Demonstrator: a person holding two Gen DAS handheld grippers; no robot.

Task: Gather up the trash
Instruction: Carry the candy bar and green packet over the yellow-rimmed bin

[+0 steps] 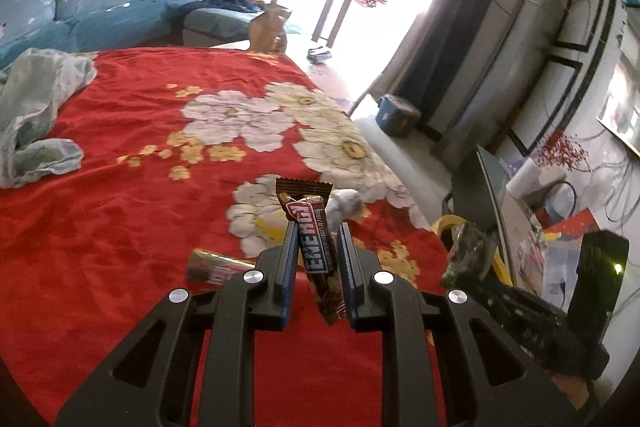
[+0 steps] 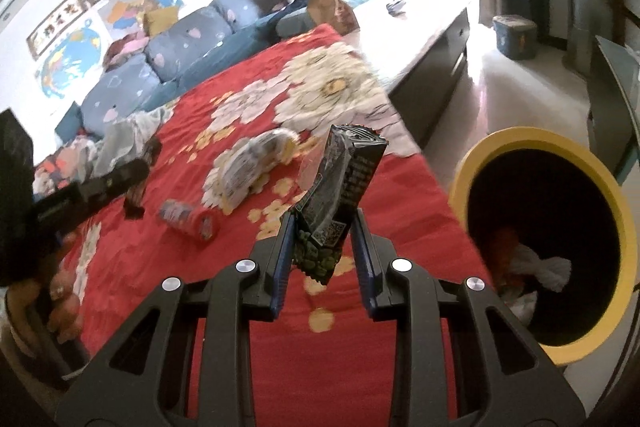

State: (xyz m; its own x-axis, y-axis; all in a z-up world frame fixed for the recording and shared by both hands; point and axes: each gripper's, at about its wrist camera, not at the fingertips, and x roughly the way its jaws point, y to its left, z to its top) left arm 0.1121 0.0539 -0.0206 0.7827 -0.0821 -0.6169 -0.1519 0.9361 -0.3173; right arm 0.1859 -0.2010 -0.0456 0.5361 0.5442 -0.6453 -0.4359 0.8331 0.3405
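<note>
My left gripper (image 1: 316,233) is shut on a brown "Energy" bar wrapper (image 1: 316,239) and holds it upright above the red flowered cloth (image 1: 120,207). My right gripper (image 2: 325,223) is shut on a dark green snack packet (image 2: 340,187), raised beside the yellow-rimmed bin (image 2: 532,143), which holds white and orange trash. On the cloth lie a silver-red wrapper (image 1: 212,267), also in the right wrist view (image 2: 190,221), and a crumpled white packet (image 1: 344,205), seen in the right wrist view too (image 2: 248,167). The left gripper with its wrapper shows in the right wrist view (image 2: 134,183).
A pale crumpled cloth (image 1: 36,115) lies at the far left of the table. A blue sofa (image 1: 100,3) stands behind it. A dark low cabinet (image 2: 436,83) and a blue box (image 2: 514,37) stand on the floor to the right. The right gripper shows at the table's right edge (image 1: 472,259).
</note>
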